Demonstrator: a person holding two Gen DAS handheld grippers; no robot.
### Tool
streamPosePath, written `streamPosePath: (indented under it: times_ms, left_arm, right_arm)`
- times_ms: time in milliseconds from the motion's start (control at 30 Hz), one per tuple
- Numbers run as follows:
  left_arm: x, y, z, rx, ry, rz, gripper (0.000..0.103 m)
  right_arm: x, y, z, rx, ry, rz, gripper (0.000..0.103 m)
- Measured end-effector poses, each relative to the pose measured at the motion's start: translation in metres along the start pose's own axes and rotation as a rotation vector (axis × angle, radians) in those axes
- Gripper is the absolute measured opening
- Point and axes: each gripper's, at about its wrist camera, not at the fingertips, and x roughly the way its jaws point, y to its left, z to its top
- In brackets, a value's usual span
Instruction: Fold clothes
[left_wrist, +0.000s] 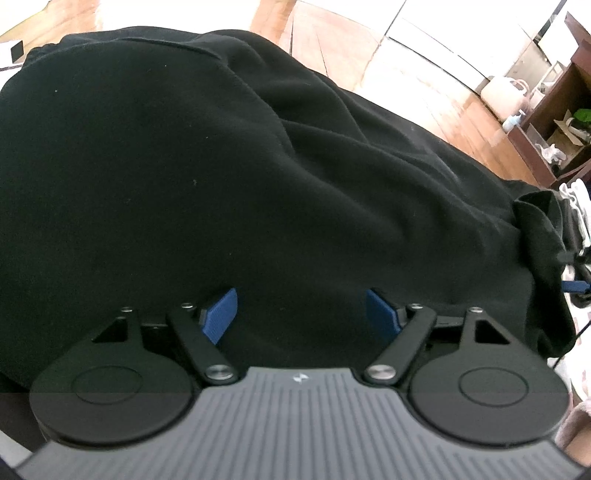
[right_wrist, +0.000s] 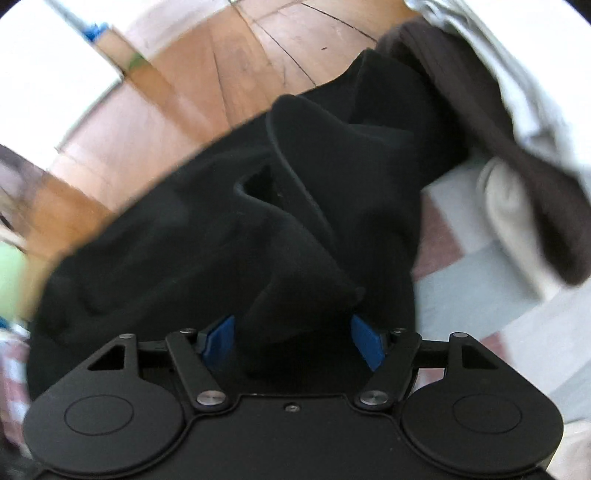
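A black fleece garment (left_wrist: 229, 177) fills most of the left wrist view in soft folds, with a bunched end hanging at the right (left_wrist: 535, 236). My left gripper (left_wrist: 301, 314) is open just over it, and its blue pads (left_wrist: 221, 314) stand wide apart with cloth below them. In the right wrist view the same black garment (right_wrist: 207, 236) is rumpled, with a raised fold (right_wrist: 314, 206) running toward me. My right gripper (right_wrist: 293, 341) is open, and that fold lies between its blue pads (right_wrist: 365, 343), which are not closed on it.
A wooden floor (left_wrist: 399, 74) lies beyond the garment. A dark wooden shelf (left_wrist: 554, 110) and a white jug (left_wrist: 506, 96) stand at the far right. In the right wrist view a brown garment (right_wrist: 517, 147) and pale grey cloth (right_wrist: 517, 74) lie on a checked surface (right_wrist: 480, 280).
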Motion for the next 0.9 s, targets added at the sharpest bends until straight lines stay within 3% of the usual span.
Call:
streamPosePath:
  times_ms: [67,133,167,200,267,300,400,467,533,600,733,767,833,900]
  left_arm:
    - [0.001,-0.003,-0.001,0.008,-0.003,0.004,0.078]
    - [0.004,-0.009,-0.004,0.059,-0.013,0.027,0.081]
    - [0.006,-0.013,-0.005,0.099,-0.021,0.045,0.081]
    - [0.007,-0.017,-0.007,0.139,-0.028,0.062,0.081]
    - [0.007,-0.020,-0.008,0.181,-0.033,0.086,0.081]
    - [0.006,-0.019,-0.008,0.189,-0.032,0.094,0.079]
    - [0.002,-0.017,-0.007,0.211,-0.028,0.122,0.076]
    - [-0.003,-0.011,-0.004,0.209,-0.022,0.182,0.074]
    - [-0.007,-0.005,0.000,0.198,-0.015,0.225,0.074]
    - [-0.011,0.001,0.003,0.155,-0.006,0.219,0.074]
    - [-0.032,0.022,0.012,0.065,-0.044,0.205,0.074]
    - [-0.038,0.028,0.014,0.044,-0.057,0.204,0.074]
    - [-0.050,0.040,0.018,0.000,-0.082,0.200,0.075]
    - [-0.062,0.051,0.022,-0.044,-0.108,0.196,0.076]
  right_arm:
    - [0.010,-0.009,0.007,0.068,0.008,0.029,0.085]
    - [0.027,-0.017,0.013,0.109,0.005,-0.003,0.085]
    - [0.032,-0.019,0.014,0.103,-0.035,-0.035,0.070]
    - [0.033,-0.017,0.015,0.076,-0.082,-0.069,0.042]
    - [0.025,-0.003,0.016,-0.047,-0.171,-0.151,0.021]
    - [0.009,0.011,0.014,-0.108,-0.239,-0.180,0.013]
    - [-0.071,0.037,0.003,-0.206,-0.513,-0.223,0.012]
    - [-0.134,0.036,-0.007,-0.216,-0.668,-0.314,0.009]
    - [-0.180,0.014,-0.011,-0.169,-0.734,-0.480,0.009]
    - [-0.199,-0.023,-0.004,-0.086,-0.680,-0.550,0.010]
    - [-0.195,-0.101,0.012,0.118,-0.424,-0.552,0.020]
    - [-0.196,-0.094,0.011,0.129,-0.402,-0.509,0.027]
    - [-0.200,-0.072,0.008,0.116,-0.373,-0.402,0.031]
    - [-0.204,-0.050,0.005,0.102,-0.343,-0.294,0.049]
